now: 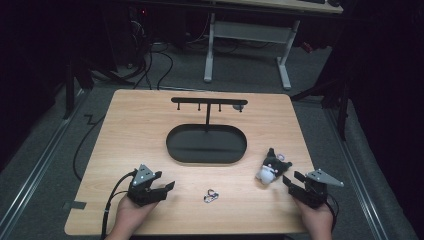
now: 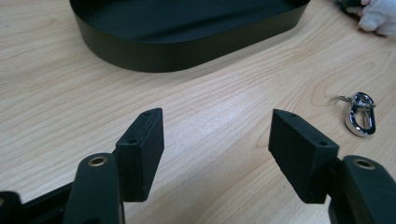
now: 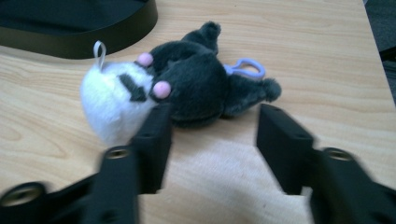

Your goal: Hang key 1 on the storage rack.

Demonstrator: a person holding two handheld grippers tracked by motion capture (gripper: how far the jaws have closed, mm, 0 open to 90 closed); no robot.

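L gripper is held slack w/ nothing between jaws, aimed toward metal clip mid-table. Plush toy is left lying by tray; R gripper is parked just short, jaws spread, likely for pickup.

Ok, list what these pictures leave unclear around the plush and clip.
- Plush underside: right gripper view, hidden against the table.
- Plush: left gripper view, cut off by the top-right edge.
- Clip: high view, too small for detail.
- Right tool: own view, blurred.
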